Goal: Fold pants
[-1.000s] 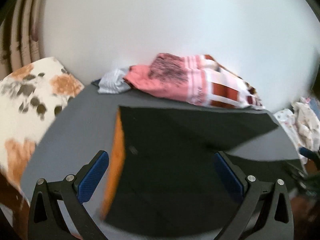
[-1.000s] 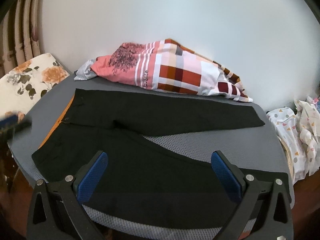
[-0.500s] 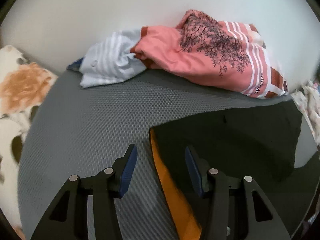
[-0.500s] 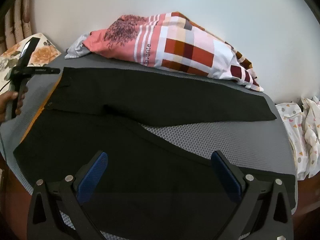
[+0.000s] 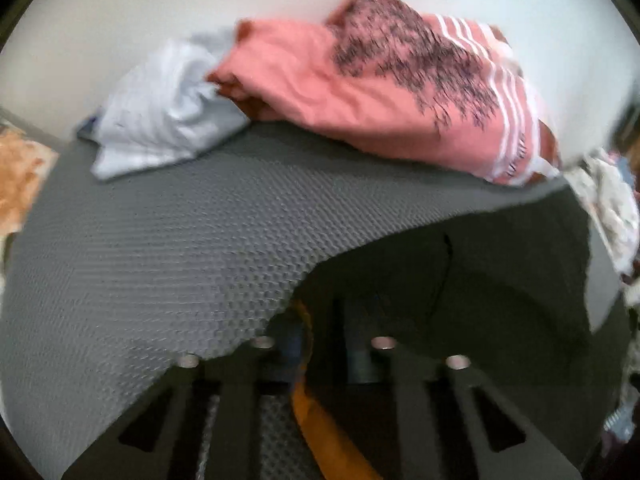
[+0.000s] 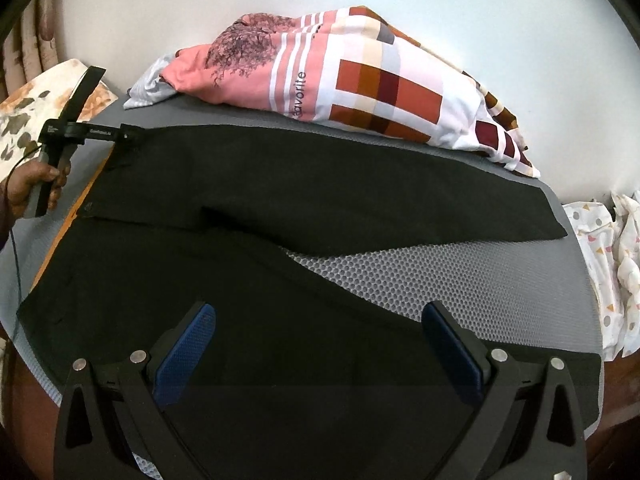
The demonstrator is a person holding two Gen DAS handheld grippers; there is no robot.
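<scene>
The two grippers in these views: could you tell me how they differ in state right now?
The left gripper is nearly closed at the far waistband corner of the black pants; the right gripper is wide open, hovering over the near leg, touching nothing. Both have dark frames.

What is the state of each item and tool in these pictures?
Black pants with orange waistband lining: spread flat on the mat, legs apart, unfolded.
Left tool: shut on the waistband's far corner.
Right tool: open, above the near leg.
Pink patterned cloth: crumpled.
Grey honeycomb mat: lying flat.
</scene>
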